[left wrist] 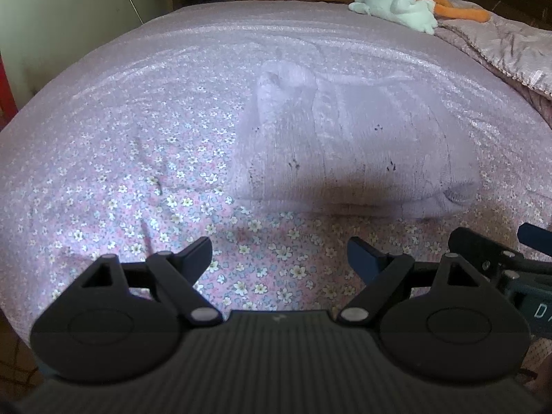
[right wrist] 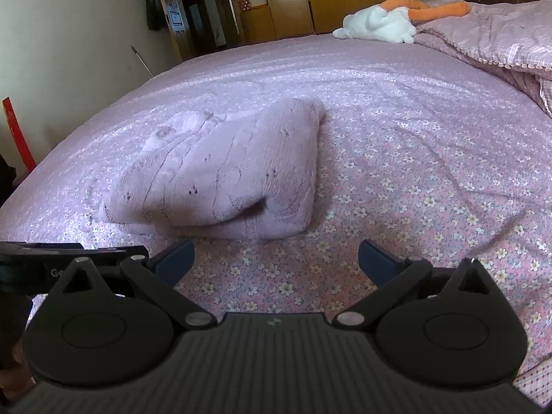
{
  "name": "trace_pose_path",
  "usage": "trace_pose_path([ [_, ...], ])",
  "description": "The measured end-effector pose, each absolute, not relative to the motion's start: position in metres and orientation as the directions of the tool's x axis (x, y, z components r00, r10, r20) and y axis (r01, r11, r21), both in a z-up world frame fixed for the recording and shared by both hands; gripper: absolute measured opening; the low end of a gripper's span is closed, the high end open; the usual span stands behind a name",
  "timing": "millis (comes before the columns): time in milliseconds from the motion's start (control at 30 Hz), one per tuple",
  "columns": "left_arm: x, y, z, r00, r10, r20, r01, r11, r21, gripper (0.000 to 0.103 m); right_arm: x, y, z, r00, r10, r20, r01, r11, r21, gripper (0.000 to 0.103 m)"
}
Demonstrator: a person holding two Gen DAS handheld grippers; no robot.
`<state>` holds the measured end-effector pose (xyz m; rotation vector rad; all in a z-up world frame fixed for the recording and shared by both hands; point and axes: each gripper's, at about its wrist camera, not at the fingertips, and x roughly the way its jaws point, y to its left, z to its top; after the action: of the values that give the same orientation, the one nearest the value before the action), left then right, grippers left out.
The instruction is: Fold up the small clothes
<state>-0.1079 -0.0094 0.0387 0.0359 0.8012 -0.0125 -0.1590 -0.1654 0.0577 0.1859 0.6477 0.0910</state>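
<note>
Nearest the cameras, the left gripper and right gripper hang released, jaws spread and empty, above the floral bedsheet. Beyond them, apart from both, a folded lilac knit garment lies on the bed. Farther back, a white-and-orange plush toy rests beside a rumpled quilt.

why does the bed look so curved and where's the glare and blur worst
Left wrist view: fisheye bends the bed into a dome, sheen bands wash out its far half, the folded sweater looks soft with a dark shadow at its near edge. Right wrist view: same bulge and sheen, sweater a little blurred, stuffed toy overbright.
</note>
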Motion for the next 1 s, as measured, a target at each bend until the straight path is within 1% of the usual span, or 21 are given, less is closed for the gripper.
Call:
trace_pose_path([
  [333,-0.1078,-0.0100,0.0370,0.686,-0.018,-0.727,0.037,0.999,0.010,0.087,-0.1586,-0.1653,0.0582,0.793,0.138,-0.594,-0.026,0.981,0.194,0.103],
  [1000,-0.1092,-0.0123,0.0380,0.688,-0.011,-0.726,0.042,0.999,0.025,0.087,-0.1603,-0.1628,0.0585,0.793,0.132,-0.594,-0.032,0.984,0.175,0.103],
])
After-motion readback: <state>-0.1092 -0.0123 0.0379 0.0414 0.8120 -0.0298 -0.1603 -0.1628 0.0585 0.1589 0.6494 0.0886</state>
